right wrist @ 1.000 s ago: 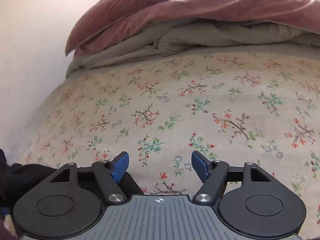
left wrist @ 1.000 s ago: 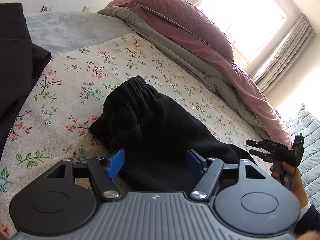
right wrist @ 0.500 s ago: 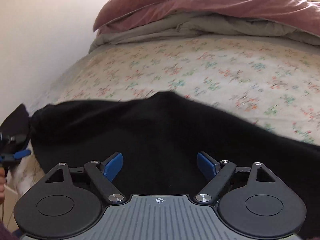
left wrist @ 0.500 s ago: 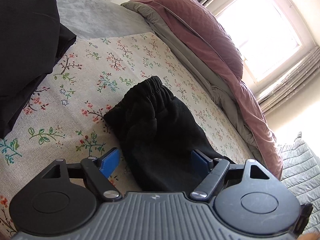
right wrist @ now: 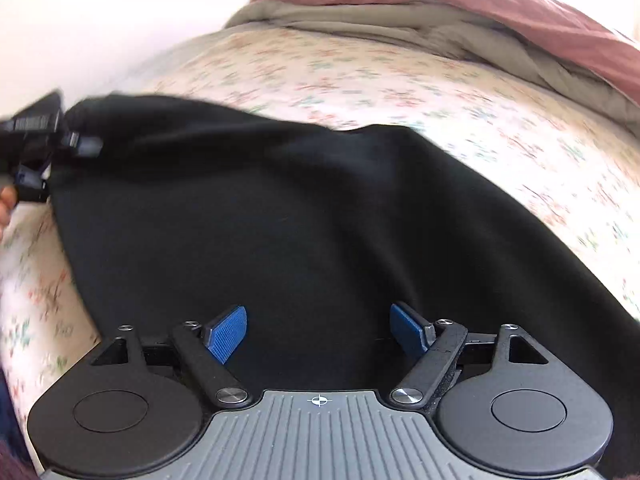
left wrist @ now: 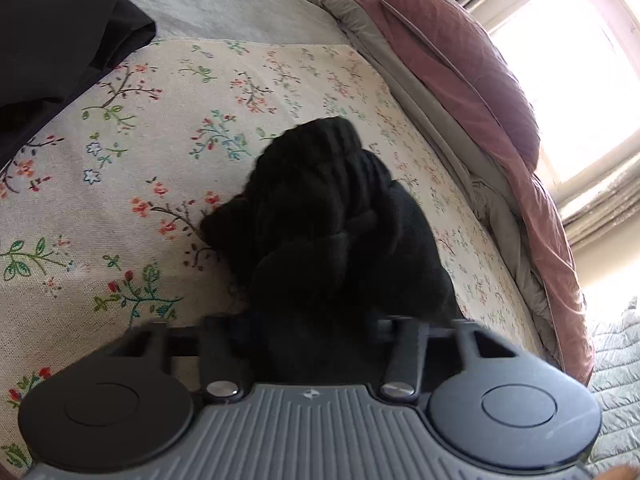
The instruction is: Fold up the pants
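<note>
Looking along the left gripper [left wrist: 312,320], the left wrist view shows the black pants [left wrist: 332,232] bunched in a heap on the floral bedsheet [left wrist: 120,168], and the cloth runs down between the two finger arms and covers the tips, so I cannot tell from here if the fingers are closed on it. A dark garment [left wrist: 52,28] lies at the far left edge of the bed, a grey blanket [left wrist: 224,4] is behind the sheet, and a pink and grey duvet [left wrist: 472,92] is piled along the right side under a bright window [left wrist: 572,72]. In the right wrist view, the right gripper [right wrist: 318,330] is over the pants [right wrist: 280,208], which are spread wide and flat across the floral bedsheet [right wrist: 400,84]; its blue pads [right wrist: 227,334] stand well apart and hold nothing. At the far left of this view the left gripper [right wrist: 82,146] is at the edge of the pants, touching the cloth, but the picture is blurred there and the grip is not clear. The duvet [right wrist: 440,20] lies at the far side of the bed.
</note>
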The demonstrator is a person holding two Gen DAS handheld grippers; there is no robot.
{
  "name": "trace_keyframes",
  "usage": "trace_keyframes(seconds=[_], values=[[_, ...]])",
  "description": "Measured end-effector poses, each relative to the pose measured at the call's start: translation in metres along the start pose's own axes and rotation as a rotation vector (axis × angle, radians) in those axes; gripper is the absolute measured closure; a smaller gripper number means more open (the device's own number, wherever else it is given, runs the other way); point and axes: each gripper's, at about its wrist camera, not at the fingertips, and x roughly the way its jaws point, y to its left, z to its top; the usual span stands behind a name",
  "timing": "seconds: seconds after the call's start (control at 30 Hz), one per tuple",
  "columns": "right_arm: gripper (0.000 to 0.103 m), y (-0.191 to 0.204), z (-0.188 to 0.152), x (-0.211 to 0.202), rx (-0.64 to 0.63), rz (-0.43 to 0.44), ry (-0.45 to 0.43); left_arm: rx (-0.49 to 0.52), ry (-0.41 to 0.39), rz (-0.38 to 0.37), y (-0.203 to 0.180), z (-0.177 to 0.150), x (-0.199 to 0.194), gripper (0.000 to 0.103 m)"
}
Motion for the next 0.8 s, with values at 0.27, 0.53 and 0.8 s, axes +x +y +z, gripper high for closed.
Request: trace_keyframes(seconds=[0.27, 0.53, 0.8], values=[[0.041, -0.031, -0.002, -0.006, 0.059, 0.014, -0.009, -0.009, -0.102, -0.056, 0.015, -0.007, -0.042, 0.075], [0.039, -0.078, -0.001, -0.029, 0.225, -0.080, -0.050, 0.017, -0.027, -0.037, 0.036, -0.015, -0.035, 0.054], [0.036, -0.157, -0.019, -0.084, 0.483, -0.227, -0.169, 0.142, -0.177, 0.089, 0.011, -0.014, -0.098, 0.029]])
